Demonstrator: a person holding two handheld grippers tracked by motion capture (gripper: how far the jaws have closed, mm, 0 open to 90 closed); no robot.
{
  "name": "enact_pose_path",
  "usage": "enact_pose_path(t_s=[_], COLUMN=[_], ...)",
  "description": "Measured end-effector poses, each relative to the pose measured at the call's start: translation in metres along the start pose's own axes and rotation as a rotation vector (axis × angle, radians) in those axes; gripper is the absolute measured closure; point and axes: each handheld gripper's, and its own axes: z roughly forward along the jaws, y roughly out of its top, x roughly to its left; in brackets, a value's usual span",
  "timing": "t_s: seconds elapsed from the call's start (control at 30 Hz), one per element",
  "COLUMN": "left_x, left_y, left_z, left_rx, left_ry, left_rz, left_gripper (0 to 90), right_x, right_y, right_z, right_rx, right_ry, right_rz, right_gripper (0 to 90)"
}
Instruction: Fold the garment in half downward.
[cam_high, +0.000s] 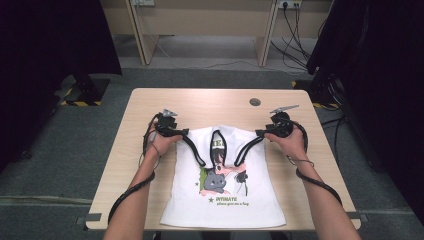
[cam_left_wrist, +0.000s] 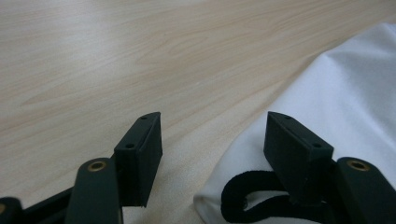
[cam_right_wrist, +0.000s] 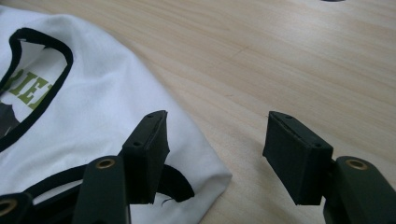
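Note:
A white sleeveless shirt with black trim and a cartoon print lies flat on the wooden table, neck end away from me. My left gripper is low at the shirt's left shoulder corner. In the left gripper view its jaws stand apart, with the white corner and its black trim by the right jaw. My right gripper is at the right shoulder corner. Its jaws are apart too, and the left one sits over the shirt corner. No pad presses on the cloth.
A small dark round disc sits on the table behind the shirt. Bare wood lies beyond the neckline and down both sides. Past the table are desk legs, floor cables and black curtains.

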Motion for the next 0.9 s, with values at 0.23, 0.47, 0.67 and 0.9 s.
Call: enact_pose_path(t_s=[0.23, 0.47, 0.67, 0.9], left_x=[-0.005, -0.012, -0.021, -0.016], left_y=[-0.003, -0.006, -0.008, 0.004], left_z=[0.001, -0.002, -0.004, -0.014], left_rx=[0.032, 0.029, 0.016, -0.047], left_ry=[-0.017, -0.027, -0.066, -0.113], left_rz=[0.045, 0.089, 0.132, 0.044], left_gripper=[37.7, 46.7, 78.1, 81.7], right_x=[0.007, 0.013, 0.021, 0.011], right_y=[-0.005, -0.014, -0.021, -0.009], right_z=[0.007, 0.011, 0.01, 0.002], right_rx=[0.007, 0.011, -0.03, -0.022], right_ry=[0.0, -0.04, -0.034, 0.042], right_rz=[-0.041, -0.12, -0.103, 0.005], right_gripper=[42.0, 46.2, 75.1, 80.5])
